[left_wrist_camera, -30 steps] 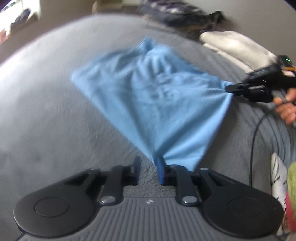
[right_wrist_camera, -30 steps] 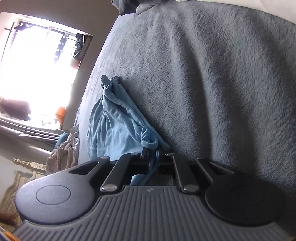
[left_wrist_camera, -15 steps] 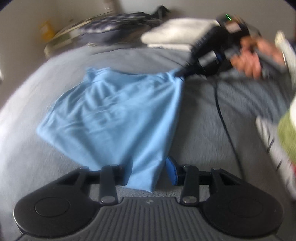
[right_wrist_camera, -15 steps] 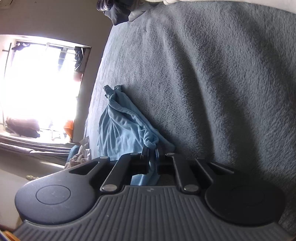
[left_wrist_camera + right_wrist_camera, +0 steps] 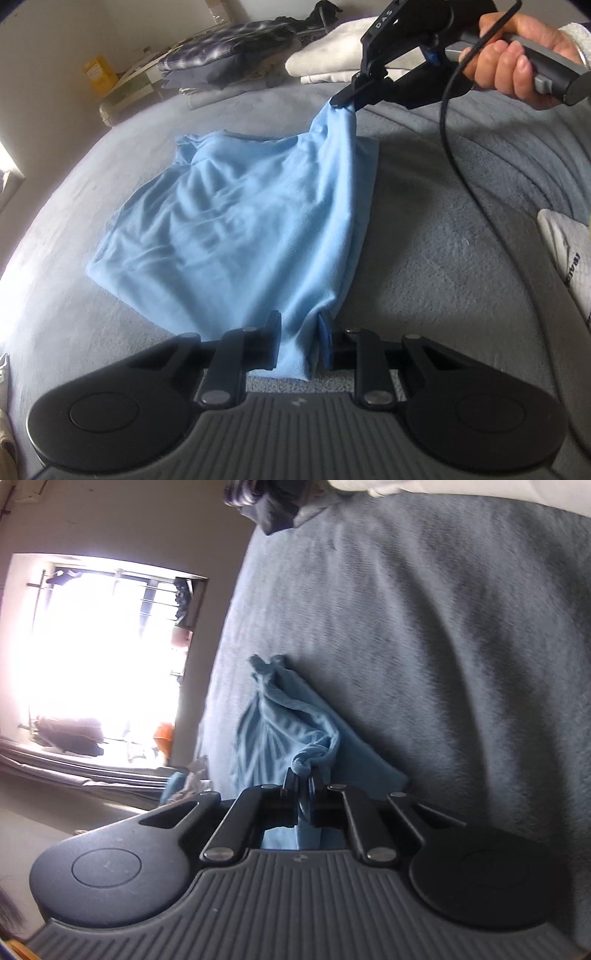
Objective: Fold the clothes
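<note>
The light blue garment (image 5: 236, 229) lies mostly spread on the grey blanket (image 5: 443, 258), with its right edge lifted off the surface at two corners. The left gripper (image 5: 299, 345) has the near corner between its fingers; the jaws stand a little apart with cloth filling the gap, and whether they press on it cannot be told for sure. The right gripper (image 5: 341, 101), seen from the left wrist view with the person's right hand (image 5: 513, 55) on its handle, has its jaws clamped together on the far corner, and the right wrist view shows the bunched cloth pinched tight between them. Judging from how things lie, the fold is at an early stage: the garment looks laid out and roughly flat but wrinkled, no crease is yet made, and the raised edge seems ready to be carried over to the left. The surface is a soft, fuzzy bed cover. At its far side sit a pile of dark clothes (image 5: 229, 48) and a white folded fabric (image 5: 325, 62); a bright barred window (image 5: 107, 657) shows at the left in the right wrist view.
</note>
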Action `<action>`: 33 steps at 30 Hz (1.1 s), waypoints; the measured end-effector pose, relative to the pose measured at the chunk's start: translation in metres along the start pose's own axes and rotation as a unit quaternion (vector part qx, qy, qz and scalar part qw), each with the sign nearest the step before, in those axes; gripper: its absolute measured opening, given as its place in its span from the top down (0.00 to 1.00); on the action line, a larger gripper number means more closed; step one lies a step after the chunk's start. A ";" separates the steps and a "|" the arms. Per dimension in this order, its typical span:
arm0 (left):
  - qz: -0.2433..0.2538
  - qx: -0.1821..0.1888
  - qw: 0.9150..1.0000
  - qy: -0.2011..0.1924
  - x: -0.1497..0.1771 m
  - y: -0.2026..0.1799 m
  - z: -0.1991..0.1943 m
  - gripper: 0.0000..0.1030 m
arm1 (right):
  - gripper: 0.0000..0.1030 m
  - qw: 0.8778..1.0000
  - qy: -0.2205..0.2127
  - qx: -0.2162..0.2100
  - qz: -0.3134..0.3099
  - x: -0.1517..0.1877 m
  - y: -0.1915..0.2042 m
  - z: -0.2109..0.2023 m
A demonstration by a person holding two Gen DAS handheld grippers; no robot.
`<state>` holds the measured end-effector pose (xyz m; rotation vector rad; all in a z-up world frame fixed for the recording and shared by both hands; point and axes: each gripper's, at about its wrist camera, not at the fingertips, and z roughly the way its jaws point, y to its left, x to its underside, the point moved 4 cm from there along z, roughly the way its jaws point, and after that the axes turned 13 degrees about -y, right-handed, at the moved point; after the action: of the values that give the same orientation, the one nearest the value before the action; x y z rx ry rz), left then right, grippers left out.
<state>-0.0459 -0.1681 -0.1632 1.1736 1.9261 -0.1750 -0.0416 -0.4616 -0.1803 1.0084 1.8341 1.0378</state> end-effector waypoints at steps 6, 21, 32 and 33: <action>0.003 0.008 1.000 -0.017 -0.009 -0.005 0.005 0.64 | 0.97 1.000 -0.003 -0.008 0.003 -0.001 0.005 0.001; 0.018 -0.065 0.997 0.027 -0.001 -0.007 0.021 0.81 | 0.97 1.000 -0.008 -0.014 0.014 -0.005 0.000 -0.001; 0.034 -0.107 0.994 0.002 0.011 0.001 -0.015 0.98 | 0.97 1.000 -0.011 0.000 0.011 -0.002 -0.007 -0.003; 0.039 -0.109 0.993 -0.001 0.012 0.000 -0.017 0.98 | 0.97 1.000 -0.012 0.001 0.007 -0.002 -0.006 -0.004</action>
<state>-0.0580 -0.1511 -0.1615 1.1000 1.8422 0.0748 -0.0458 -0.4666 -0.1839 1.0308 1.8107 1.0278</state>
